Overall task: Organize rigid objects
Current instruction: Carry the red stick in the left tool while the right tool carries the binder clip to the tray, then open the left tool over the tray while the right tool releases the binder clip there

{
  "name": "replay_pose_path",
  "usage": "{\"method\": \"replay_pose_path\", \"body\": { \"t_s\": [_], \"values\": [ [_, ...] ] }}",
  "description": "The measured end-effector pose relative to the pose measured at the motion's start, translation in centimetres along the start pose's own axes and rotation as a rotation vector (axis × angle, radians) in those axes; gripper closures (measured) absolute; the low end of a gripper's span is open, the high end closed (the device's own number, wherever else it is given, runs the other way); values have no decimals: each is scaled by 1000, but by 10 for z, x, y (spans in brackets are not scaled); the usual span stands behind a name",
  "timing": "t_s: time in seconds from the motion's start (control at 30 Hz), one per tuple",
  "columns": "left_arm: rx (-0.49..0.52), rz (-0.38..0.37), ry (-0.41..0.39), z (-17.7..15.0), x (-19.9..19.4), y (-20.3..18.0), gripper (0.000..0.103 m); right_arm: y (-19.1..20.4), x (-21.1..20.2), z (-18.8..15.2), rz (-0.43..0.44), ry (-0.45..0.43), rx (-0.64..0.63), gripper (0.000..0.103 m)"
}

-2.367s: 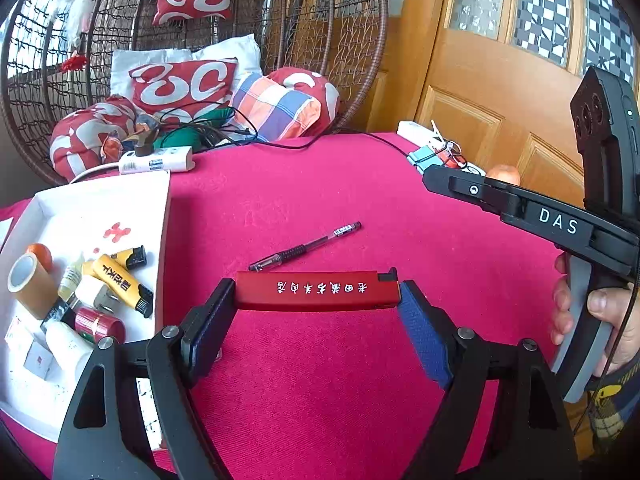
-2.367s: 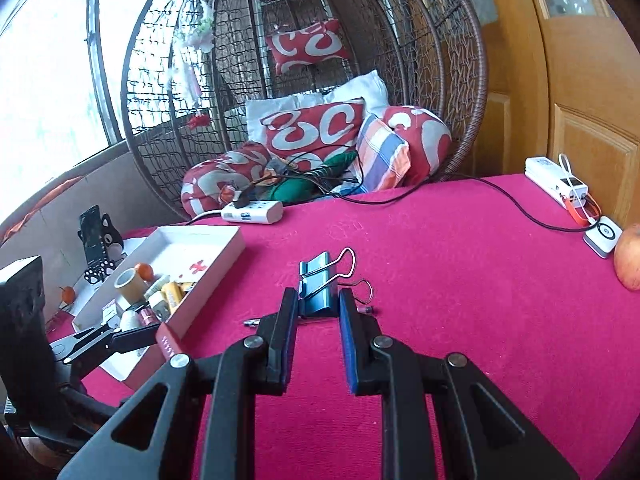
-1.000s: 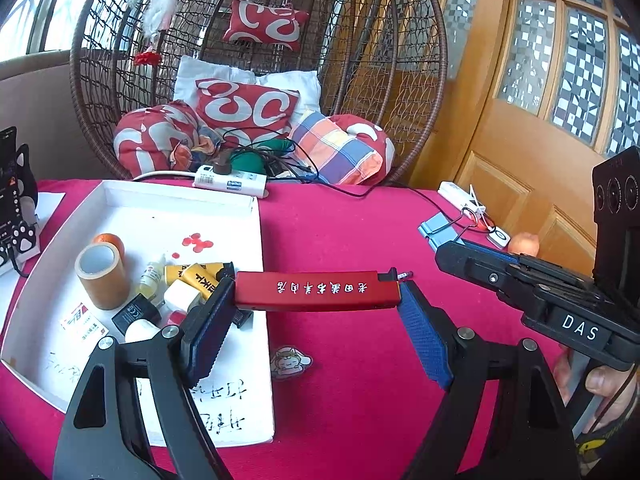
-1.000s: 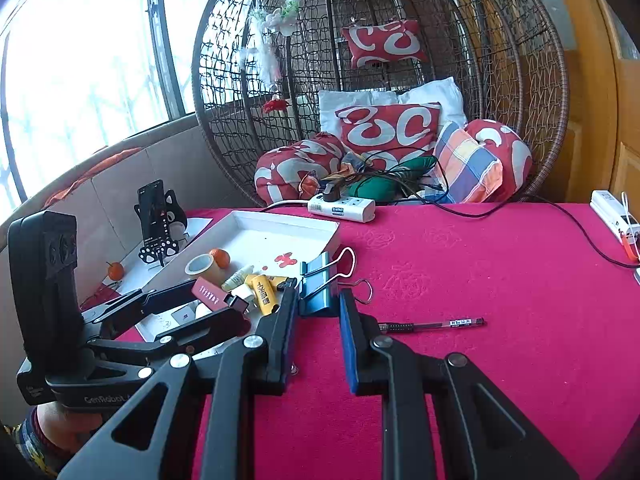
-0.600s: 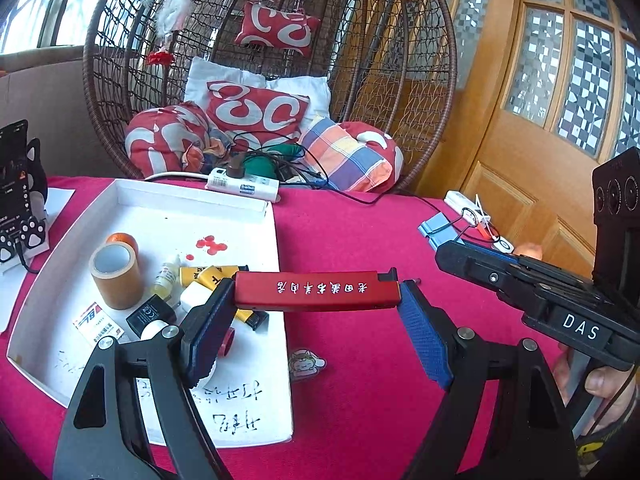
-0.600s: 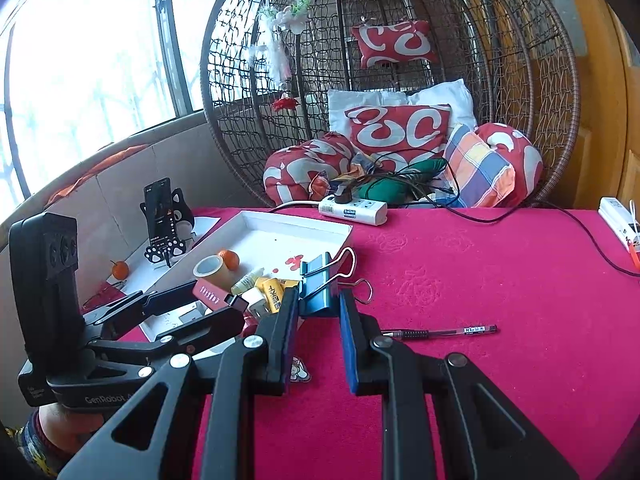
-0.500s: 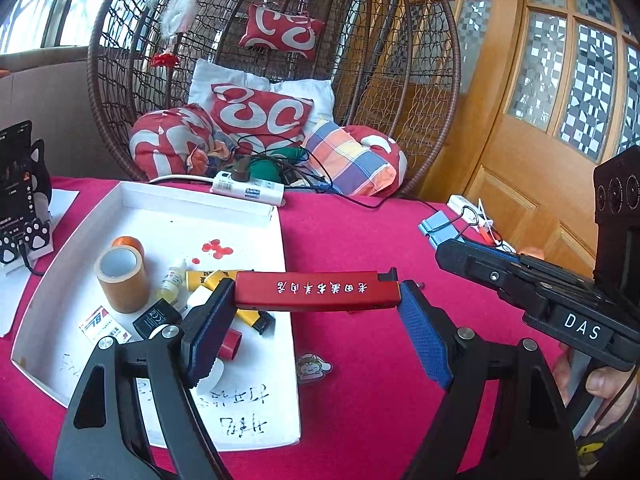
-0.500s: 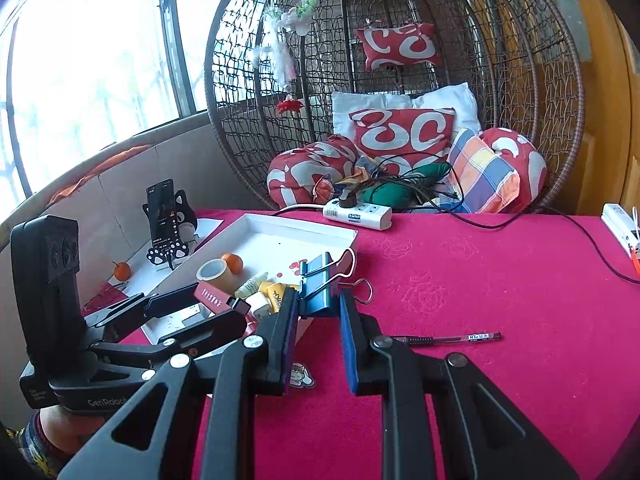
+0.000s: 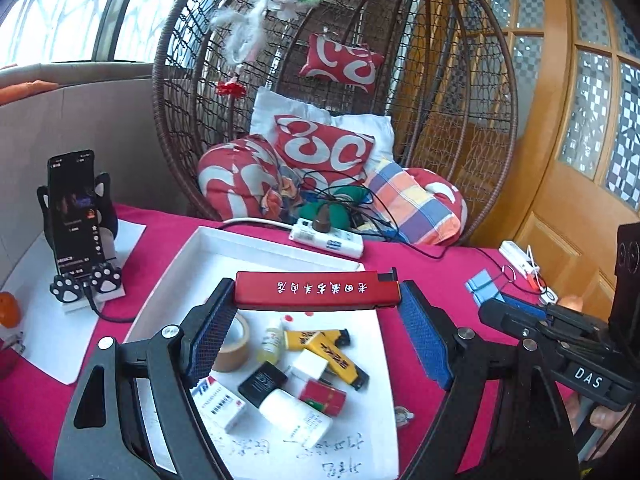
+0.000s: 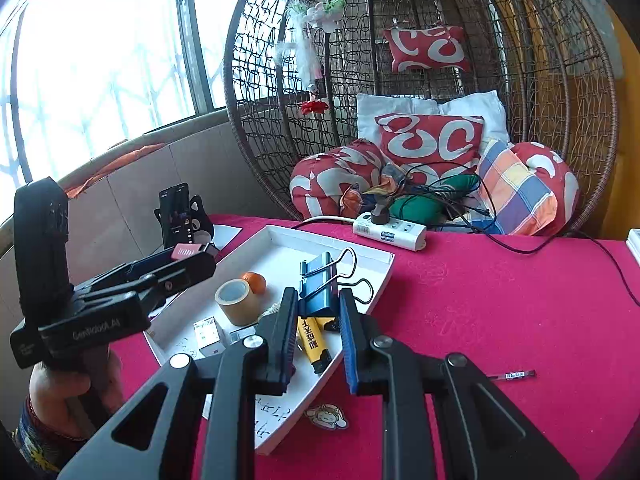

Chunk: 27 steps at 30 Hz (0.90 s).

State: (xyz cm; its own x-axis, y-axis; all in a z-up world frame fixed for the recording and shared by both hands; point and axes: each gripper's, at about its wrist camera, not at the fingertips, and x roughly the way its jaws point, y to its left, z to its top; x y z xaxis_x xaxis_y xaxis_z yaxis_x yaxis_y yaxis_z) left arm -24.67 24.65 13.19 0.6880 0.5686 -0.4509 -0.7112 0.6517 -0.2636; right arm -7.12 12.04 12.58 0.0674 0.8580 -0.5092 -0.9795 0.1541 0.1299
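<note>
Rigid objects are in transit to a white tray [image 9: 256,246]: a red bar-shaped item [image 9: 316,290] is clamped end to end between the widely spread fingers of the left gripper [image 9: 316,316], above the tray's interior; a blue binder clip [image 10: 318,290] is pinched between the nearly closed fingers of the right gripper [image 10: 316,320], over the tray's near edge.

Risks are judged as follows. The red item is held only by its ends, so a slip or twist could drop it askew onto the contents below. A release of the clip over the rim could send it onto the red surface [image 10: 500,300]. With both grippers converging on one tray, collision is possible.

Contents noted: a tape roll [image 10: 236,300], an orange ball [image 10: 256,282], yellow lighters [image 9: 332,354], a white bottle [image 9: 296,414], a black box [image 9: 262,382], a red box [image 9: 322,396], a small dropper bottle [image 9: 270,340] and a white carton [image 9: 218,402]. A pen [image 10: 510,375] lies outside on the surface.
</note>
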Motion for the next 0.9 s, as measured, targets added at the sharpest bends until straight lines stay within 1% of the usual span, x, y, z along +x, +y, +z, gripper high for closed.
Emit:
{"method": "replay_pose_path", "body": {
  "t_s": [0.17, 0.27, 0.47, 0.63, 0.73, 0.8, 0.87, 0.9],
  "values": [
    [-7, 58, 17, 14, 16, 21, 21, 8, 20, 5, 17, 25, 0, 84],
    [-2, 75, 42, 16, 31, 27, 21, 11, 34, 8, 18, 38, 1, 84],
    [-41, 87, 97, 13, 58, 43, 21, 20, 62, 8, 17, 81, 5, 84],
    [-59, 95, 120, 11, 71, 52, 21, 26, 87, -1, 10, 133, -2, 84],
    [-76, 103, 121, 11, 74, 57, 21, 30, 104, -7, 7, 166, -2, 84],
    [-92, 102, 112, 12, 75, 60, 17, 34, 112, -11, 11, 185, -8, 83],
    [-104, 114, 94, 13, 71, 62, 9, 40, 119, -14, 14, 204, -35, 82],
    [-105, 126, 82, 13, 69, 62, 0, 42, 120, -16, 7, 205, -44, 72]
  ]
}}
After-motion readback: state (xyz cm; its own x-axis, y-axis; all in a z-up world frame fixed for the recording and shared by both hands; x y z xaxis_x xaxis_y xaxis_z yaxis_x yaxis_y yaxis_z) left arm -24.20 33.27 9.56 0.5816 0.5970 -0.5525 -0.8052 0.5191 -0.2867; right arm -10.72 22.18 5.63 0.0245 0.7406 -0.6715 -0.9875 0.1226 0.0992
